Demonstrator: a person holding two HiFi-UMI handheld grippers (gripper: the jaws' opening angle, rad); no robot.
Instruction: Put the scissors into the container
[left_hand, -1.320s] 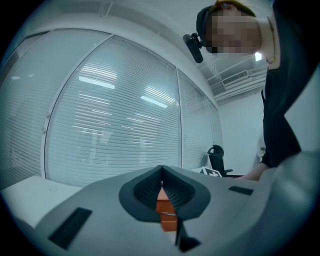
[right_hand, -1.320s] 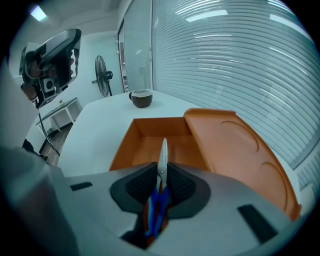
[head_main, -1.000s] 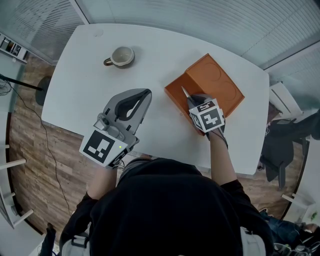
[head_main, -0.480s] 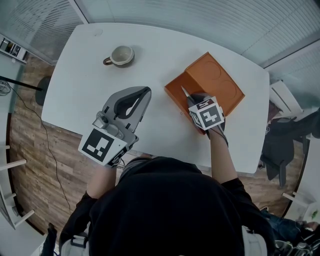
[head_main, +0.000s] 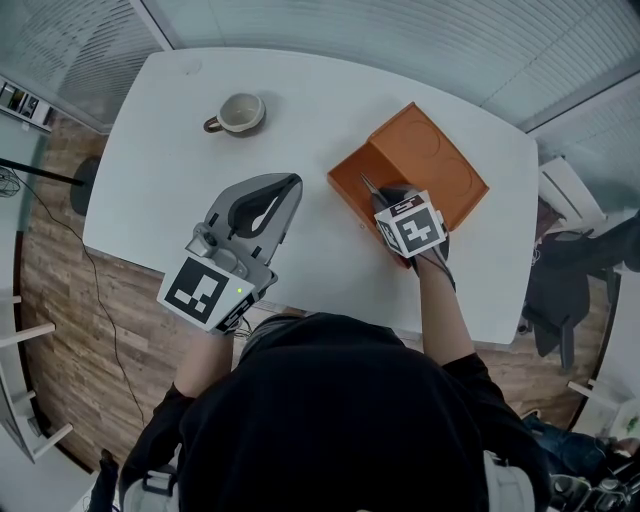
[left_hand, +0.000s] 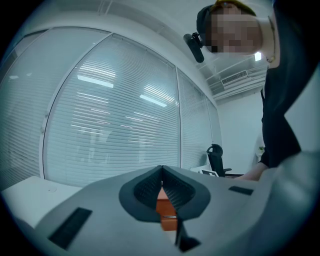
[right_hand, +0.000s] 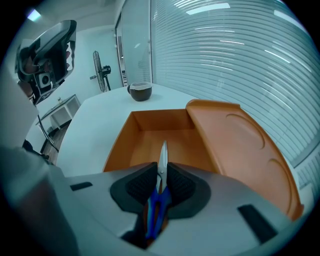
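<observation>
My right gripper (right_hand: 161, 176) is shut on the scissors (right_hand: 162, 159), blue handles back between the pads and steel blades pointing forward. The blade tip hangs over the near part of the orange container (right_hand: 150, 142), an open box with its lid (right_hand: 240, 145) folded out to the right. In the head view the right gripper (head_main: 385, 203) sits at the near rim of the container (head_main: 350, 185), the scissors (head_main: 369, 185) poking past it. My left gripper (head_main: 275, 198) rests on the white table left of the box, jaws together and empty; its own view (left_hand: 162, 187) shows the pads closed.
A brown-and-cream mug (head_main: 240, 112) stands on the far left of the white table (head_main: 180, 180); it also shows as a mug (right_hand: 140, 91) beyond the box in the right gripper view. Wooden floor lies to the left, window blinds behind.
The right gripper with the scissors has edged slightly left and toward the box. The left gripper has stayed put.
</observation>
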